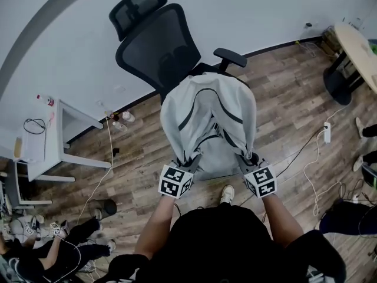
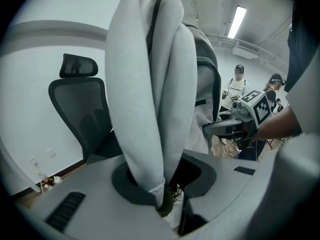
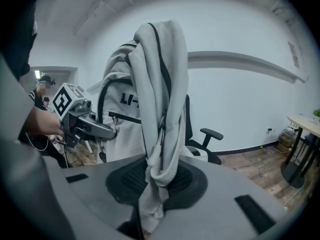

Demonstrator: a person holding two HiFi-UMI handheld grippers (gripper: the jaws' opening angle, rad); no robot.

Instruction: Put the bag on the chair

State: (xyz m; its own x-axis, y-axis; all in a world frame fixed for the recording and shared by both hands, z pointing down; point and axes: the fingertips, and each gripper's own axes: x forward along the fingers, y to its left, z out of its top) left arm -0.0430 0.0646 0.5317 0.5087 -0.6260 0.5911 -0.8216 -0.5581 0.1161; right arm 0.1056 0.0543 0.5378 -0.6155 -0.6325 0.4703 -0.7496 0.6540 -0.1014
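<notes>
Fingers of left gripper (image 1: 187,159) and right gripper (image 1: 246,158) pinch folds of the grey bag (image 1: 209,114), hanging before the chair (image 1: 159,49). Risk: fabric slips; bag falls short of seat.

White side table (image 1: 54,145), power strip (image 1: 326,132) on wood floor (image 1: 283,99), round table (image 1: 357,43)

Looked like an office/lab rm: black mesh office chair (image 1: 159,52) w/ headrest & armrests, wood-look floor (image 1: 283,99), plain white walls (image 1: 265,10), small white desk (image 1: 65,134) at left, pale table (image 1: 359,46) at right. Power strip (image 1: 326,132) & loose cables (image 1: 307,168) lay on the floor. Ceiling strip light (image 2: 236,21) overhead, other ppl (image 1: 59,249) nearby.
</notes>
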